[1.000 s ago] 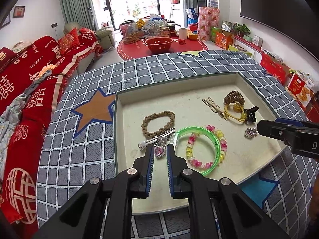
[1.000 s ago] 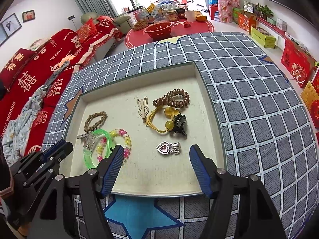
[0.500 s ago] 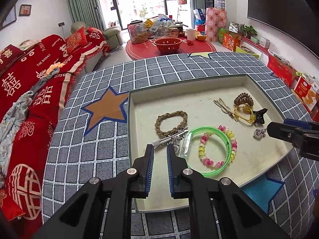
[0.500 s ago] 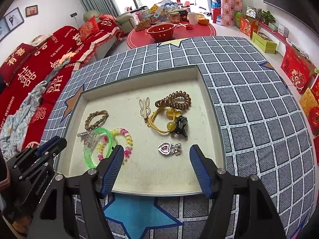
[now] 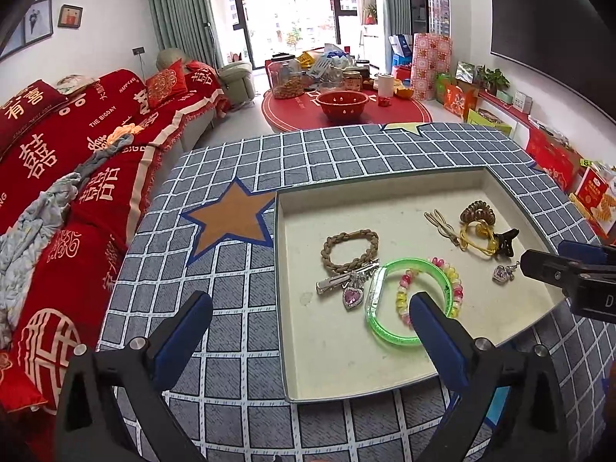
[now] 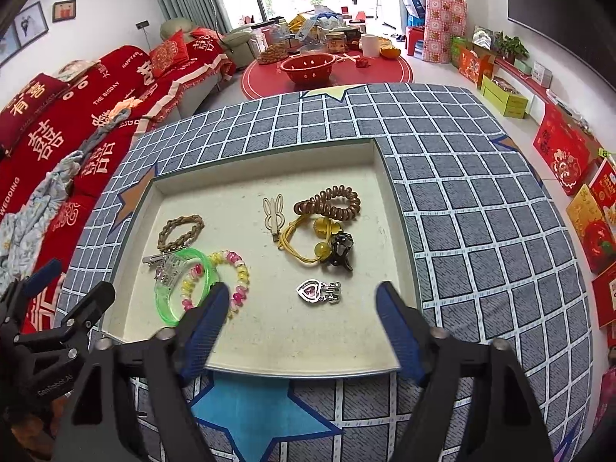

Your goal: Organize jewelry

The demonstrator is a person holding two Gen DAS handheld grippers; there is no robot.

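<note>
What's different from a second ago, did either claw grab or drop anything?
The left claw went from nearly shut to wide apart and is opening, with nothing between its jaws. The right claw is also opening, empty, above the heart pendant. Nothing was grabbed or dropped. The green bangle and other jewelry in the tray lie as before.

A home living room is shown. A long sofa point(image 5: 77, 146) draped in red wedding covers is set along the left wall, with framed pictures point(image 5: 69, 16) hung above it. Green curtains point(image 5: 181, 19) are drawn beside a glass balcony door point(image 5: 292, 19). A round red table point(image 5: 346, 111) is loaded with jars, cups and a red colander point(image 5: 342, 101). A dark television screen point(image 5: 546, 27) is mounted on the right wall, above a low shelf with potted plants point(image 5: 491, 77) and red gift boxes point(image 6: 566, 154). A table with a grey checked cloth point(image 5: 346, 154) is seen in front.
</note>
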